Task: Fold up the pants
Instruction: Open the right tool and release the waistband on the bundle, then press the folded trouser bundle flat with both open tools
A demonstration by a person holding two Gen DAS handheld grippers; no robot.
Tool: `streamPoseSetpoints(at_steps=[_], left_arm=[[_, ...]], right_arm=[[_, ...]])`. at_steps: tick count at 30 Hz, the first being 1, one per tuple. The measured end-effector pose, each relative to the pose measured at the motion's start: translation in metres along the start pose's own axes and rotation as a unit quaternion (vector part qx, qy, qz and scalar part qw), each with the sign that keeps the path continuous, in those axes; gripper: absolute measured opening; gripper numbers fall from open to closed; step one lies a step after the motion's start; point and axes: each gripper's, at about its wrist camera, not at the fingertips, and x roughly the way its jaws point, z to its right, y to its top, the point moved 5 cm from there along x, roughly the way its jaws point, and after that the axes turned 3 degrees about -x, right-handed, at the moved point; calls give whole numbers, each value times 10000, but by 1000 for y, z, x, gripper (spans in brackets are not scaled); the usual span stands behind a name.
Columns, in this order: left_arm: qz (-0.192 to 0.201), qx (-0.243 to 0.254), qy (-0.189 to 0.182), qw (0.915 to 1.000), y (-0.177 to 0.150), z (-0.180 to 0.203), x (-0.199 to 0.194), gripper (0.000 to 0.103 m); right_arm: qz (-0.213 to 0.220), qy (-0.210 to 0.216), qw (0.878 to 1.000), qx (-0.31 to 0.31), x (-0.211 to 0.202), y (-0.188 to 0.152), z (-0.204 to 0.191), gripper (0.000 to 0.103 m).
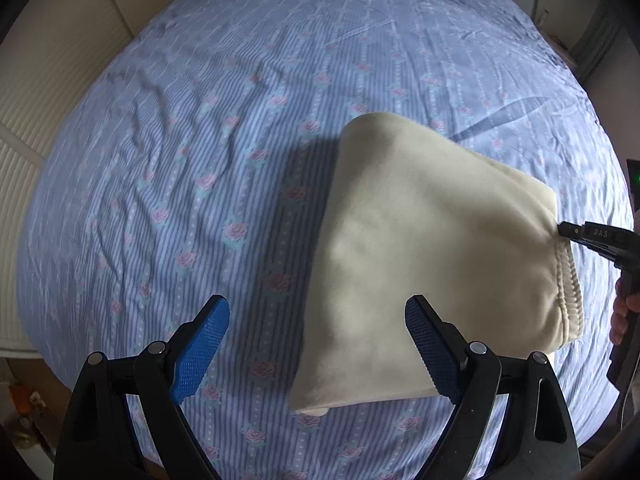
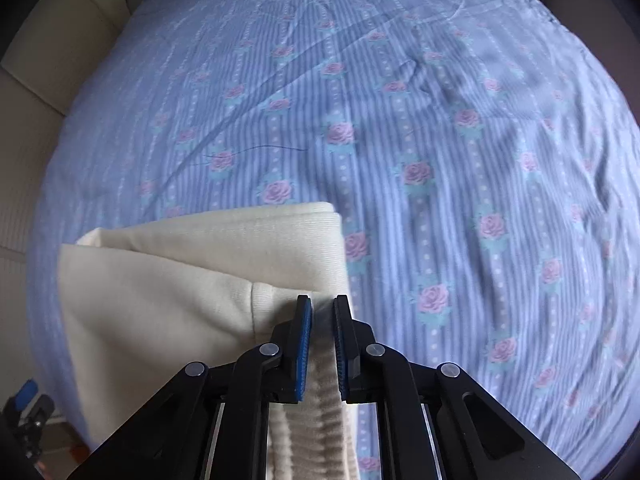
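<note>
Already mostly folded, the cream pants [image 1: 420,248] lie near the bed's [image 1: 180,140] edge; right hand-held gripper [image 2: 320,308] pinches the waistband, left hand-held gripper [image 1: 316,344] gapes empty.

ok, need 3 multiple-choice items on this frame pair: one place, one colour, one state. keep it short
1. Where do the pants lie?
A. on the bed sheet
B. on a wooden floor
C. in a basket

2. What colour are the pants?
A. black
B. cream
C. red

3. How do the grippers stand?
A. both open
B. left shut on the pants, right open
C. left open, right shut on the pants

Answers:
1 A: the folded pants rest on the blue rose-print bed sheet.
2 B: the cloth is pale cream in both views.
3 C: the left gripper has its fingers spread with nothing between them; the right gripper pinches the ribbed waistband edge.
</note>
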Motion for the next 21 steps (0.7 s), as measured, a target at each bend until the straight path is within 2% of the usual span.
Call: streamPoseSetpoints(at_steps=[1, 2, 3, 4, 5, 7, 9, 10, 11, 13, 14, 17, 21], left_arm=[[-11, -13, 27, 10000, -1, -3, 1, 90], [-16, -27, 55, 10000, -2, -6, 1, 90], [-18, -38, 85, 10000, -3, -10, 2, 90], [-16, -37, 114, 9999, -5, -13, 1, 90], [-12, 8, 157, 9999, -7, -16, 1, 90], [32, 207, 261, 9994, -11, -15, 1, 90], [142, 506, 366, 9979, -16, -9, -2, 90], [175, 616, 372, 9973, -18, -7, -4, 90], [199, 706, 353, 9967, -20, -4, -6, 90], [232, 806, 287, 9961, -24, -1, -10, 90], [243, 811, 260, 9961, -25, 0, -12, 90], [288, 680, 105, 9972, -26, -5, -19, 90], [392, 487, -173, 9979, -9, -17, -26, 90]], right_arm=[[-15, -99, 9999, 96, 2, -2, 3, 8], [-60, -594, 9981, 115, 3, -4, 10, 2], [-177, -1063, 9941, 109, 7, -9, 20, 2], [-268, -1099, 9934, 199, 10, -14, 27, 2], [-371, -854, 9949, 387, 10, -21, 35, 3], [-269, -580, 9962, 594, 0, -33, 41, 5], [-102, -511, 9966, 641, -19, -45, 40, 19], [22, -379, 9968, 702, -29, -50, 37, 38], [161, -246, 9967, 763, -39, -55, 35, 49], [382, -20, 9956, 852, -56, -66, 28, 58], [435, 73, 9952, 870, -66, -75, 26, 61], [479, 177, 9964, 673, -87, -90, 12, 62], [836, 266, 9961, -132, -110, -73, -17, 62]])
